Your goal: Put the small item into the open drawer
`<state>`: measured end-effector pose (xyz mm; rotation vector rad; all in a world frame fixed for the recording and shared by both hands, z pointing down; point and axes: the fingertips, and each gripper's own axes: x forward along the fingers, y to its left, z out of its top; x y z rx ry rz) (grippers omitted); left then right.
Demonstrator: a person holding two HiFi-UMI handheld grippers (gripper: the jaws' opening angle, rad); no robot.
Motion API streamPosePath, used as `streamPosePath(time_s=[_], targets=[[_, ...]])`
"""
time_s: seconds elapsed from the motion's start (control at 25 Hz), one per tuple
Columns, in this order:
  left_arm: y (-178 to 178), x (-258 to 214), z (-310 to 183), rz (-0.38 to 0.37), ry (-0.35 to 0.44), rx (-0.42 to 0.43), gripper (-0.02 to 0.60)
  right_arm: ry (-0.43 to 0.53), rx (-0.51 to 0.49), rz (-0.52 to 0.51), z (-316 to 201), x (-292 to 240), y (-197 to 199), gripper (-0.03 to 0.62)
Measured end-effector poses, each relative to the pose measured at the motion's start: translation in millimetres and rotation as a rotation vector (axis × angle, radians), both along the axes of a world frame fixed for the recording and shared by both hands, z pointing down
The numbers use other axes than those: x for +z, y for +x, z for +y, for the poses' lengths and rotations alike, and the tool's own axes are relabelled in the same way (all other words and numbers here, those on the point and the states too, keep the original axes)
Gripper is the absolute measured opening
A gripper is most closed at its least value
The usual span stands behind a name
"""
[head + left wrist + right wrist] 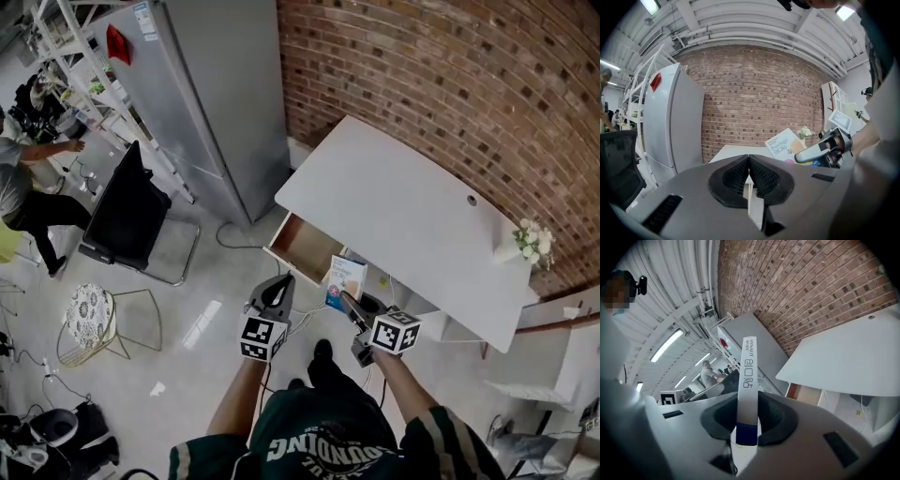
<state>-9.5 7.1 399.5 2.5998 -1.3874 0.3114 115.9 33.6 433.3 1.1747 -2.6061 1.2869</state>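
R gripper (348, 302) clamps box (345, 279) edge-on; L gripper (277, 289) jaws together, empty. Bring box far-left over drawer (302, 246), lower inside, then release.

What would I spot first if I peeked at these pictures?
Probably the flat white, blue and orange bandage box, pinched in the right gripper close to the open wooden drawer under the white desk. Behind the desk rises a big red brick wall. The left gripper is shut with nothing in it, just left of the box.
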Motion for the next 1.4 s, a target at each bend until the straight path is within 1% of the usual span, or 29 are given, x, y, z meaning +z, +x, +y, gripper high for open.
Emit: streamPosePath(time_s=[0.16,0.32,0.56,0.72,0.96,1.2,1.4], targets=[[-1.1,9.4,-22.0,-0.007,-0.018,-0.043,0.014,-0.02,-0.034,0.006,-28.5,11.4,1.3,0.091],[-8.9,17.8,-38.7,-0.009,-0.036,-0.085,0.014,-0.042,-0.072,0.012,-49.7,22.3,-6.9,0.091],[-23.8,28.2,-58.2,-0.004,-0.038,-0.107,0.014,-0.053,-0.089,0.046,-71.6,41.9,-21.7,0.091],[-32.6,51.5,-73.8,-0.007,-0.054,-0.095,0.014,-0.061,-0.079,0.071,-84.5,64.9,-29.7,0.091],[-38.3,80.8,-98.9,0.006,-0.08,-0.051,0.014,-0.059,-0.078,0.137,-105.7,97.7,-48.4,0.091],[-47.6,127.0,-106.0,0.011,-0.119,-0.025,0.014,-0.089,-0.067,0.159,-112.9,151.5,-68.0,0.091],[-51.7,151.3,-123.3,0.015,-0.124,-0.004,0.014,-0.101,-0.06,0.192,-128.8,189.0,-74.9,0.091]])
